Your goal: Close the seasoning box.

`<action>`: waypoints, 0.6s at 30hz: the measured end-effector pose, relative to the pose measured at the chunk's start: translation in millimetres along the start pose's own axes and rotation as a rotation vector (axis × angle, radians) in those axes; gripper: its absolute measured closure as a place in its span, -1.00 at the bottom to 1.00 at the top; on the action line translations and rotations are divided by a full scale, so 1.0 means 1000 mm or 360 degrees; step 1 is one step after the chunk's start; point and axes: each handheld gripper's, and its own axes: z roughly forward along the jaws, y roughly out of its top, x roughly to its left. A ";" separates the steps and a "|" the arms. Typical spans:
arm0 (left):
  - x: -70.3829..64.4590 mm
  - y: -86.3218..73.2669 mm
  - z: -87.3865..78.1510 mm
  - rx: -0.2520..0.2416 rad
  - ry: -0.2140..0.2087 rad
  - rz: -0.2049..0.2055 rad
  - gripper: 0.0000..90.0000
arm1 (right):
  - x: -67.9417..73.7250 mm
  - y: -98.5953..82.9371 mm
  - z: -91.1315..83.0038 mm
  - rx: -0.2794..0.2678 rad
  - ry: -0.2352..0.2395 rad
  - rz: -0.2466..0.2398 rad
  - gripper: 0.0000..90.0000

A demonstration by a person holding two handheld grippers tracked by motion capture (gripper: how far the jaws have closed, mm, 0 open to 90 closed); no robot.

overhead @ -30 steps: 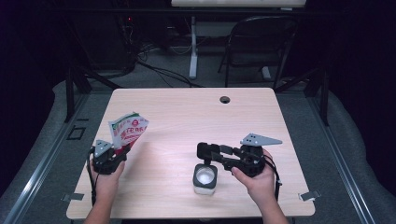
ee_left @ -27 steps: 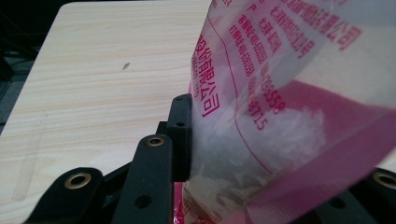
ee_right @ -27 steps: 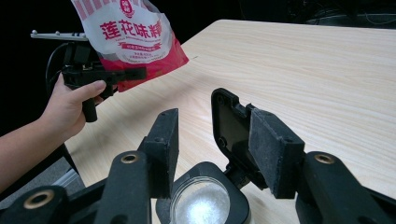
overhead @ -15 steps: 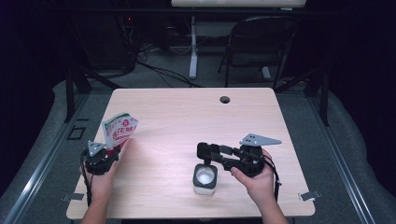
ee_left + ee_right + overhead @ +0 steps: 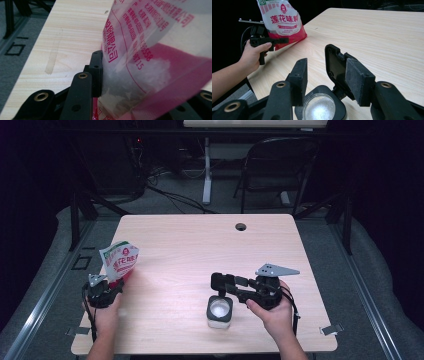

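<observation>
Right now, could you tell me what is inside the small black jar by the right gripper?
The jar, its flip lid open, holds white powder or grains across its round mouth. How deep the fill goes is hidden by the jar's wall.

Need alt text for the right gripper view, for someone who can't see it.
Right tool hangs open over a black container holding white powder. Across the wooden table, a hand grips the left tool, shut on a red-and-white seasoning bag.

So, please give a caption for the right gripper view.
Open right gripper above a jar; left gripper holds a bag.
</observation>
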 end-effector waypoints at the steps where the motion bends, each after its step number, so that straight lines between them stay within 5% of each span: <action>1: 0.000 0.000 0.000 -0.0008 -0.0002 -0.0007 0.54 | 0.000 0.000 0.000 0.0000 0.0001 0.0001 0.17; 7: 0.000 -0.001 0.001 0.0000 -0.0023 -0.0031 0.47 | 0.000 -0.001 0.001 -0.0001 0.0006 0.0009 0.16; 18: -0.009 0.000 -0.001 -0.0003 -0.0063 -0.0014 -0.11 | -0.001 -0.001 0.002 0.0003 0.0007 0.0017 0.16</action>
